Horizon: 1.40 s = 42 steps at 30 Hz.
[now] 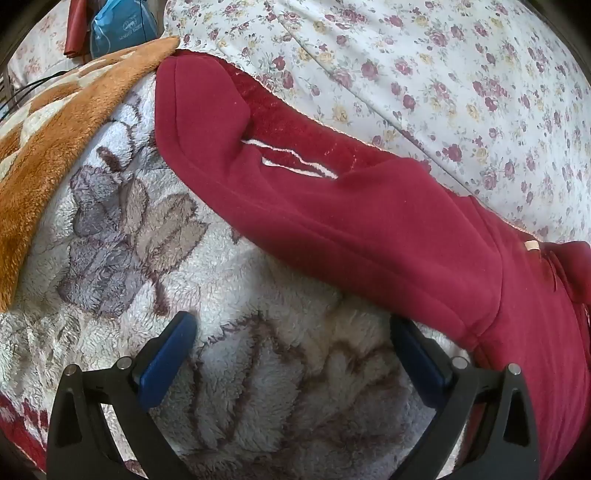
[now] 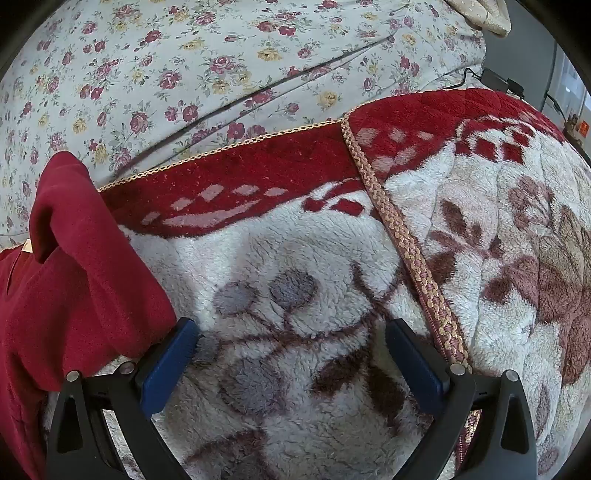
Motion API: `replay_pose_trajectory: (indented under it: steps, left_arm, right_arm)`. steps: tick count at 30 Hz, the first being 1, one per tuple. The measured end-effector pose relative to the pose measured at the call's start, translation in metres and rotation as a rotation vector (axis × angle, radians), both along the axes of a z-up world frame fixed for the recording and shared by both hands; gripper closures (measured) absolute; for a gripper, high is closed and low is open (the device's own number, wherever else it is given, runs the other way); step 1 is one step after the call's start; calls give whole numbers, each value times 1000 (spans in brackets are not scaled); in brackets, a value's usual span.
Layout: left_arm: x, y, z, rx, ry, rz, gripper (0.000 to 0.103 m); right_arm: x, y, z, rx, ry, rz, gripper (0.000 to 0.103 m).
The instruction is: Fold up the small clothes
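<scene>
A dark red fleece garment [image 1: 332, 206] lies on a fluffy white blanket with a flower print [image 1: 221, 295]. One sleeve stretches to the upper left in the left wrist view, and the body runs off to the lower right. My left gripper [image 1: 291, 332] is open and empty over the blanket, its right finger [image 1: 417, 354] at the sleeve's lower edge. In the right wrist view a rumpled part of the garment [image 2: 74, 288] lies at the left. My right gripper [image 2: 291, 336] is open and empty, its left finger [image 2: 170, 362] beside the cloth.
A flowered bedsheet [image 1: 424, 74] covers the far side. An orange fleece blanket [image 1: 55, 129] lies at the left, with a blue bag [image 1: 118, 26] behind it. The white blanket has a red border with braided trim [image 2: 399, 229]. A cable and plug [image 2: 495, 79] lie at the far right.
</scene>
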<state>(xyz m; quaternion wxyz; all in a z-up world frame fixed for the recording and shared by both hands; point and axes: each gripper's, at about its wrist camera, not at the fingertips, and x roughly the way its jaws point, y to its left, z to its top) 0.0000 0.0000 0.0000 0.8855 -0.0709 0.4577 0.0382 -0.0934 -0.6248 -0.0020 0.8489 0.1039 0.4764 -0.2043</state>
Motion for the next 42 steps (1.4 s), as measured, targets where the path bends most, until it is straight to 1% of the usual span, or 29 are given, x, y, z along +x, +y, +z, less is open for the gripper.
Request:
replay_pose_trajectory:
  steps: [42]
  left_arm:
    - [2, 2, 0, 7, 10, -1, 0]
  right_arm:
    - [0, 0, 0, -1, 0, 0, 0]
